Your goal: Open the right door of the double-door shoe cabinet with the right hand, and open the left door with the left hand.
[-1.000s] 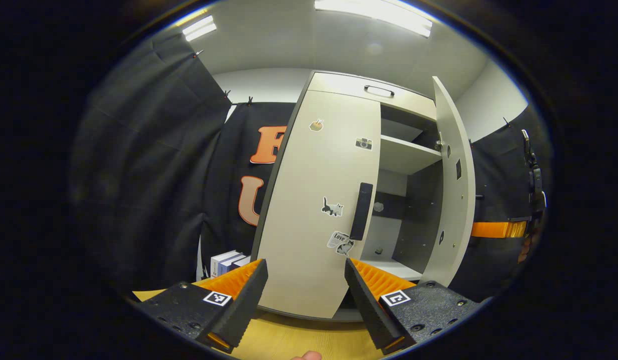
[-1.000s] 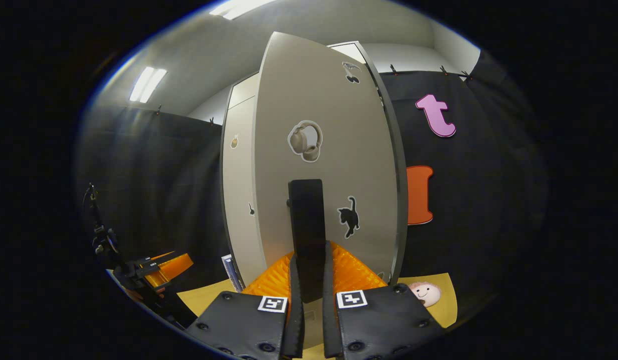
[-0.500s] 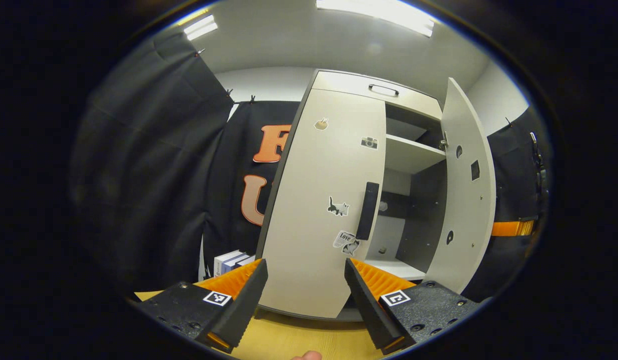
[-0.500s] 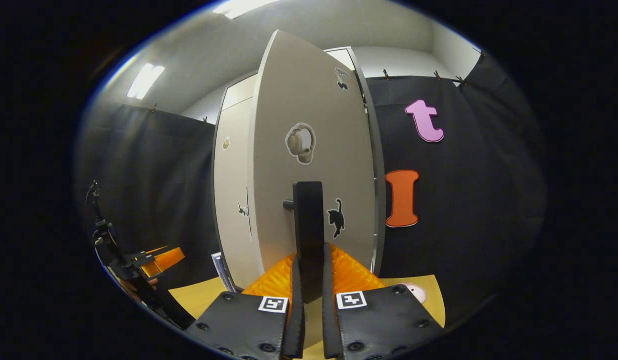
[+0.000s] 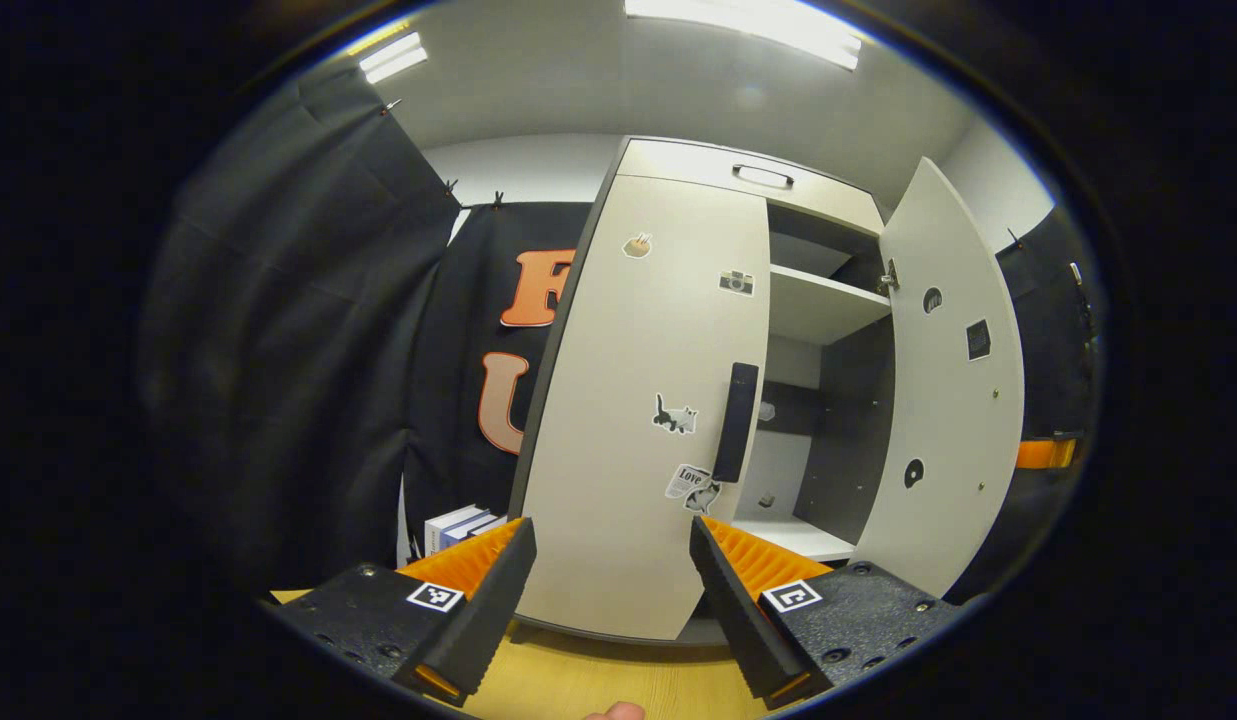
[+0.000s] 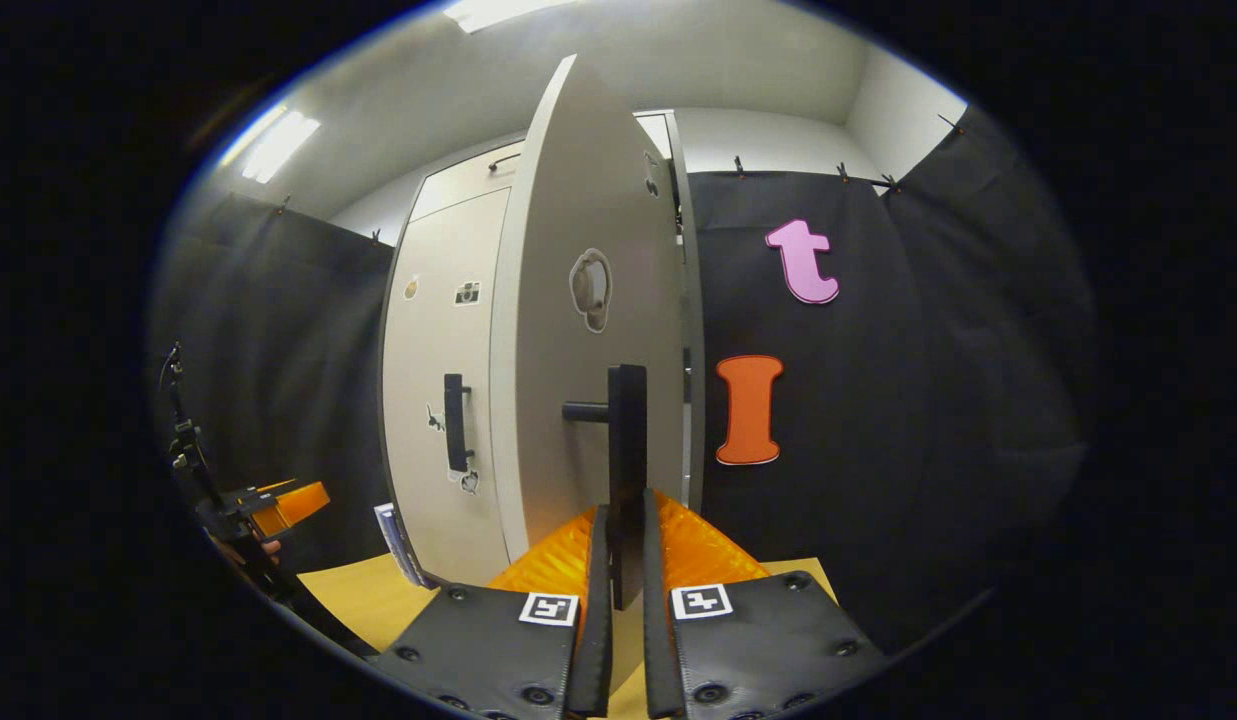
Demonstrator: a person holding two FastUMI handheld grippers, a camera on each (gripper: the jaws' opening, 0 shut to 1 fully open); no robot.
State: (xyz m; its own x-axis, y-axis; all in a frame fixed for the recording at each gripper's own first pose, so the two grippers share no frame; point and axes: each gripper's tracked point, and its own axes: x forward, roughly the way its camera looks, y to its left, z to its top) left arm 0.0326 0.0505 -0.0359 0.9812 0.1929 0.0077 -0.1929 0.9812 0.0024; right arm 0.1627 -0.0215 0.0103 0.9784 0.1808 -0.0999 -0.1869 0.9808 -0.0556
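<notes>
The pale shoe cabinet (image 5: pixel 708 165) stands on a wooden surface. Its left door (image 5: pixel 638 400) is closed, with a black bar handle (image 5: pixel 735 422) and several stickers. My left gripper (image 5: pixel 613 600) is open, a short way in front of that door and left of its handle. The right door (image 5: pixel 948 390) is swung wide open, showing its inner face and the shelves (image 5: pixel 823 305) inside. In the right gripper view the right door (image 6: pixel 588 330) appears nearly edge-on, and my right gripper (image 6: pixel 620 600) is shut on its black handle (image 6: pixel 626 470). The left door (image 6: pixel 438 370) stands behind, closed.
Black cloth walls close in both sides. Some books (image 5: pixel 458 525) stand left of the cabinet's base. The other gripper (image 6: pixel 278 505) with a hand behind it appears at the left of the right gripper view, and an orange part of the right gripper (image 5: pixel 1046 453) beyond the open door.
The right door has swung further open, pulled by my right gripper on its handle. My left gripper has stayed open in front of the closed left door.
</notes>
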